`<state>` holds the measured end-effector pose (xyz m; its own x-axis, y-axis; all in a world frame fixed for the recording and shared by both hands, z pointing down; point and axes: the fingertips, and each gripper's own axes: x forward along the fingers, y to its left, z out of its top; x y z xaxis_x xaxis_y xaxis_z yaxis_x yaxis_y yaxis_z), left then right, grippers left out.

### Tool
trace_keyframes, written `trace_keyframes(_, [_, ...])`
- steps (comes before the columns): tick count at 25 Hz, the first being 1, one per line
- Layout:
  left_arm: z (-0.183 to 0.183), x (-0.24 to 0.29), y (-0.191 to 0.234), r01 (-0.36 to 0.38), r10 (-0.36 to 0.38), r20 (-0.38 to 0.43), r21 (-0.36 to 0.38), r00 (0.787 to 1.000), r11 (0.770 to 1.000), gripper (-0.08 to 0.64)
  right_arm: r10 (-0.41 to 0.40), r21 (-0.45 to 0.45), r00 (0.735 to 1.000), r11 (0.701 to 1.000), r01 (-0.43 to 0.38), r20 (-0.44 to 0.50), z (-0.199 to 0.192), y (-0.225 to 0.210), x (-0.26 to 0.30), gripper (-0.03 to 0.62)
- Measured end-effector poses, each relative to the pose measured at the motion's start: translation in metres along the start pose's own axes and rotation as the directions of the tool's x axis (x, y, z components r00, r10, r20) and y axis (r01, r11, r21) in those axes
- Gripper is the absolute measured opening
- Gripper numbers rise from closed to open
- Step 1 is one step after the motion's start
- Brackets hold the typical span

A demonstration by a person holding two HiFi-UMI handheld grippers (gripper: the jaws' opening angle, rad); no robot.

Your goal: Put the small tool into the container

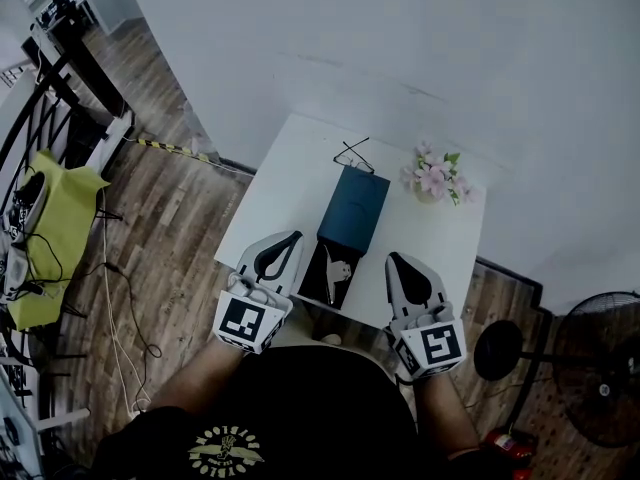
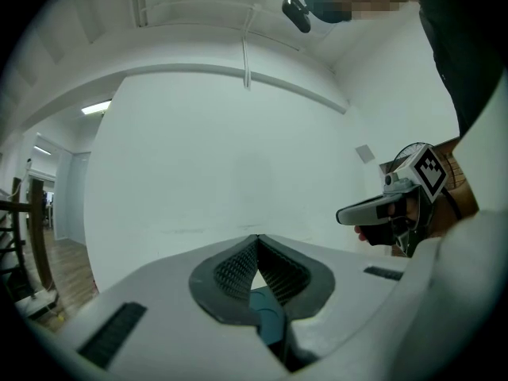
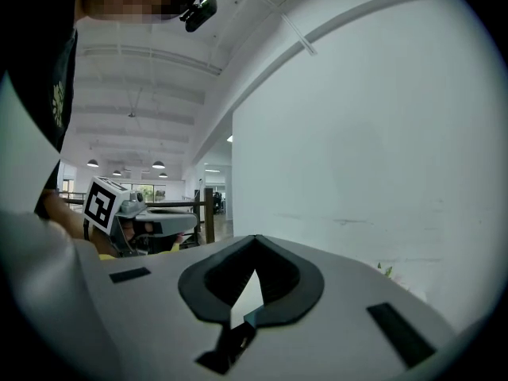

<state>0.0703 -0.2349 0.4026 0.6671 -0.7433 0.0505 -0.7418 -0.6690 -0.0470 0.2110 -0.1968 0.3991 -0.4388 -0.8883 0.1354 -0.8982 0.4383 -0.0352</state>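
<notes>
I hold both grippers low in the head view, side by side just in front of my body, at the near edge of the white table [image 1: 290,168]. My left gripper [image 1: 293,236] sits at the lower left of centre and my right gripper [image 1: 395,258] at the lower right, each with its marker cube toward me and its jaws pointing away toward the table. In the left gripper's own view the two ribbed pads meet at their tips with nothing caught between them, so it is closed and empty; only a sliver of teal shows through the gap below the tips. The right gripper's own view shows the same: jaws together at the tips, nothing in them, a white wall ahead. Each gripper appears in the other's view, level and off to the side. Between the two grippers in the head view lies the container [image 1: 352,206], a dark blue box set lengthwise on the table, its near end open and black inside. A small pale thing, which I take for the small tool [image 1: 340,268], lies in that open black end, apart from both grippers. A pair of glasses [image 1: 352,155] lies at the far end of the container, and a pot of pink flowers [image 1: 436,176] stands to its upper right on the table.
</notes>
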Motion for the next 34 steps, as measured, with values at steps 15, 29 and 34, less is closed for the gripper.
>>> trace_keyframes(15, [0.052,-0.012,-0.006,0.015,-0.018,0.079,0.038,0.997,0.999,0.006,-0.024,-0.03,0.992,0.999,0.028,0.128,0.063,0.005,-0.025,-0.002])
trace_keyframes(29, [0.035,0.012,0.001,0.17,-0.171,0.012,0.049,0.985,0.984,0.006,-0.203,-0.01,0.976,0.979,0.204,0.08,0.044,-0.011,-0.027,-0.002])
trace_keyframes(34, [0.041,0.03,0.033,0.208,-0.209,0.017,0.047,0.978,0.977,0.006,-0.241,0.002,0.97,0.971,0.241,0.045,0.039,-0.01,0.003,-0.002])
